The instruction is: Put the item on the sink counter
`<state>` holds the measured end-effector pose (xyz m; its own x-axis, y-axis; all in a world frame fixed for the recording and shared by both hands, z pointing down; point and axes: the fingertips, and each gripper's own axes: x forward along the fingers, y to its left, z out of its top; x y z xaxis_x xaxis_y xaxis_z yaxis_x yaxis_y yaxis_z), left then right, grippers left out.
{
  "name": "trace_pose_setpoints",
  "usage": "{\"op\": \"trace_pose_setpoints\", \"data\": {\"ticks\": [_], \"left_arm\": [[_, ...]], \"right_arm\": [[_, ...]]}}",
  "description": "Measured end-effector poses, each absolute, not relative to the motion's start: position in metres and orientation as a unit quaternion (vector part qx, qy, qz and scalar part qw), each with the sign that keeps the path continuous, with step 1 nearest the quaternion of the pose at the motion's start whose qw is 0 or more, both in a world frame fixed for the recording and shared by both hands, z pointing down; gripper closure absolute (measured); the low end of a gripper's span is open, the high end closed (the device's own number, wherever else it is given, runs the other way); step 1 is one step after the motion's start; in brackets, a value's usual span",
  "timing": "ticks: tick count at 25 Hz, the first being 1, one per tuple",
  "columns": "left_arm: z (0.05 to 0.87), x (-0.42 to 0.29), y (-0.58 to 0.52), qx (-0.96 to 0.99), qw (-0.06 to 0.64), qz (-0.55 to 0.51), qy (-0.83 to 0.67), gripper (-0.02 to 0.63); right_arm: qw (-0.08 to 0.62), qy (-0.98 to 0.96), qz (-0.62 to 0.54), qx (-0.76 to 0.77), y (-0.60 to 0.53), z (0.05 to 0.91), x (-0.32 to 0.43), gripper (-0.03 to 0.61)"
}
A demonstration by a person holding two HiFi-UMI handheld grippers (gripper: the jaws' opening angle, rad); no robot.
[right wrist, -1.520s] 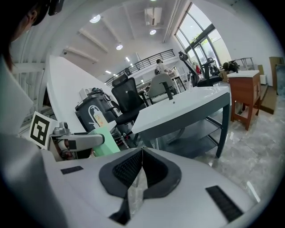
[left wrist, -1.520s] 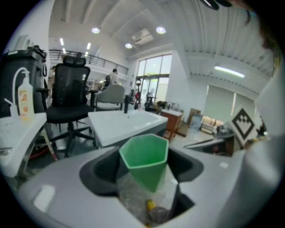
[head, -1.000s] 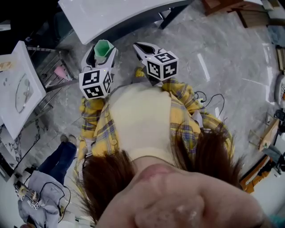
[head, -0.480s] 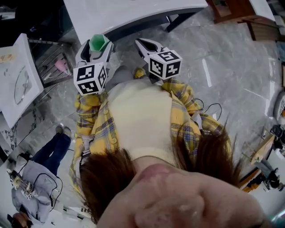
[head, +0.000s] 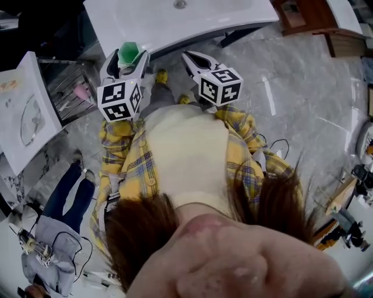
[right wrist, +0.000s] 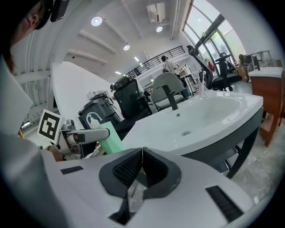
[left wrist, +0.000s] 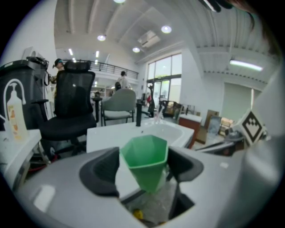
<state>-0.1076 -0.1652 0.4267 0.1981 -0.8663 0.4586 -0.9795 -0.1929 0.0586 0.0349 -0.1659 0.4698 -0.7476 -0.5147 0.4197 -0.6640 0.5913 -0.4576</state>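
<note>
A green faceted cup (left wrist: 145, 162) stands upright between the jaws of my left gripper (left wrist: 143, 164), which is shut on it. From the head view the cup (head: 128, 55) and left gripper (head: 125, 61) hang just short of the white sink counter (head: 151, 23). The right gripper view shows the cup (right wrist: 110, 141) at its left. My right gripper (head: 194, 60) is beside it on the right, its tips pointing at the counter. Its jaws (right wrist: 141, 167) are shut with nothing between them. The basin (right wrist: 209, 116) lies ahead with a black tap (right wrist: 169, 96) behind it.
A wire rack (head: 64, 87) with a pink thing stands left of the counter. A white board (head: 26, 110) leans further left. A black office chair (left wrist: 69, 111) and a soap bottle (left wrist: 13, 116) are at the left. Another person (head: 52, 233) stands behind me. Wooden furniture (head: 309, 14) is at the right.
The sink counter has come closer, and its drain now shows at the top of the head view. Both grippers stay level in front of me, the cup still held.
</note>
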Motion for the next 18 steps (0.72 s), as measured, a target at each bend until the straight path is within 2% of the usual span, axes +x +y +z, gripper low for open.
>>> {"op": "trace_pose_setpoints", "data": {"ticks": [18], "left_arm": [[0.444, -0.204, -0.290, 0.749, 0.179, 0.164, -0.617, 0.273]], "right_arm": [[0.146, -0.880, 0.305, 0.335, -0.277, 0.482, -0.048, 0.565]]}}
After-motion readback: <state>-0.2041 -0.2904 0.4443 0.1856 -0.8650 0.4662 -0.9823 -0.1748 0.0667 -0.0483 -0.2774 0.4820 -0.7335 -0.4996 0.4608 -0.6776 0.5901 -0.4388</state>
